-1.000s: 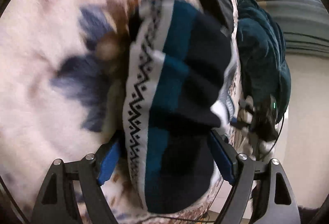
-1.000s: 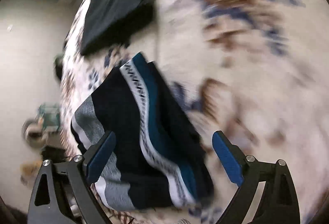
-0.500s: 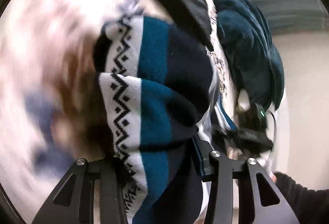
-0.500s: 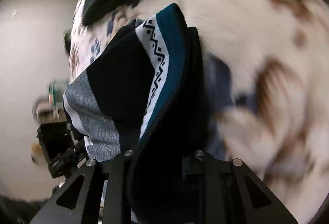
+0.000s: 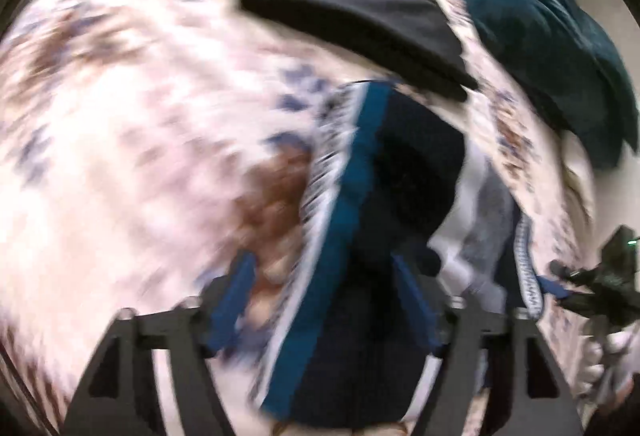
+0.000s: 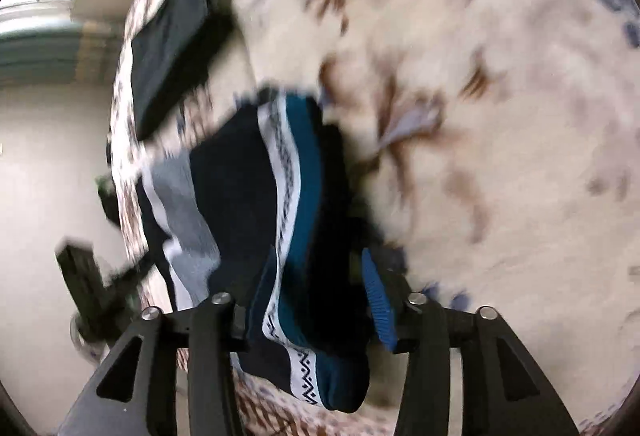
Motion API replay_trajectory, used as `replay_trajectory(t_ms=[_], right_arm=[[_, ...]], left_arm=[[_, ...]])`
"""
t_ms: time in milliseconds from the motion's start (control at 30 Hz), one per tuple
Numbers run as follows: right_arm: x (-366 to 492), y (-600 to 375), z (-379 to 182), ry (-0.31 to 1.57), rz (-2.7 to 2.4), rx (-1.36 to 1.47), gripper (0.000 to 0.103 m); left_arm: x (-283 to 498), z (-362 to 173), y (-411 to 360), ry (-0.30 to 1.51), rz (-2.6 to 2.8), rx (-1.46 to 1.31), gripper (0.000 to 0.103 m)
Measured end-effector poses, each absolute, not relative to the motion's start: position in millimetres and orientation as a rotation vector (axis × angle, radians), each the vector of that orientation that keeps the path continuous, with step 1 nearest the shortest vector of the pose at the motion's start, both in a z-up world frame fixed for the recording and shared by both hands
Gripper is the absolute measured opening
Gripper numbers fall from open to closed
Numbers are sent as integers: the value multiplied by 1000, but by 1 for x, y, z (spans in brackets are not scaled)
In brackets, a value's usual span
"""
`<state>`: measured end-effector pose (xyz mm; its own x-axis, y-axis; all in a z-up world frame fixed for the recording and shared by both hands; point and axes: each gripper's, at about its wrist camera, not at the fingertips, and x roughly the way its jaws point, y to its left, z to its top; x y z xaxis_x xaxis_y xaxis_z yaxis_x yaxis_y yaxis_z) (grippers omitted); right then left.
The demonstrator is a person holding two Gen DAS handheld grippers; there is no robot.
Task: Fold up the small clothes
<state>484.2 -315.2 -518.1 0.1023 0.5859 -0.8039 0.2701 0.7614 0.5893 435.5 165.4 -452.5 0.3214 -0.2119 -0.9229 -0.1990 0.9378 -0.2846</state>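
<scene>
We work over a bed covered by a cream fleece blanket with blurred brown and blue flower print. Pale walls border it. No writing is legible.

A knitted garment in navy, teal and grey bands with a white zigzag stripe lies bunched on the blanket. Beyond the knitted garment rests a folded black cloth; past that, a dark teal plush heap.

The left gripper jaws have just been opening; the garment sits between them. The right gripper jaws have likewise been opening, with the garment's edge between them, pads apparently released.
</scene>
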Motion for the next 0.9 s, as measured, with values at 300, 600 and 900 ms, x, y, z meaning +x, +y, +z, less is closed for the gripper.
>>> replay_trajectory(t_ms=[300,600,900], right_arm=[[543,-294,-530,1343,227,600,4],[547,-270,-467,1103,115,377,3],[569,-289,-514,1378,154,487,23]], left_arm=[[345,-493,183,1358,277,-387,74],[334,-534,188,1381,284,-408,95],[329,-554,168,1374,367,-329,103]])
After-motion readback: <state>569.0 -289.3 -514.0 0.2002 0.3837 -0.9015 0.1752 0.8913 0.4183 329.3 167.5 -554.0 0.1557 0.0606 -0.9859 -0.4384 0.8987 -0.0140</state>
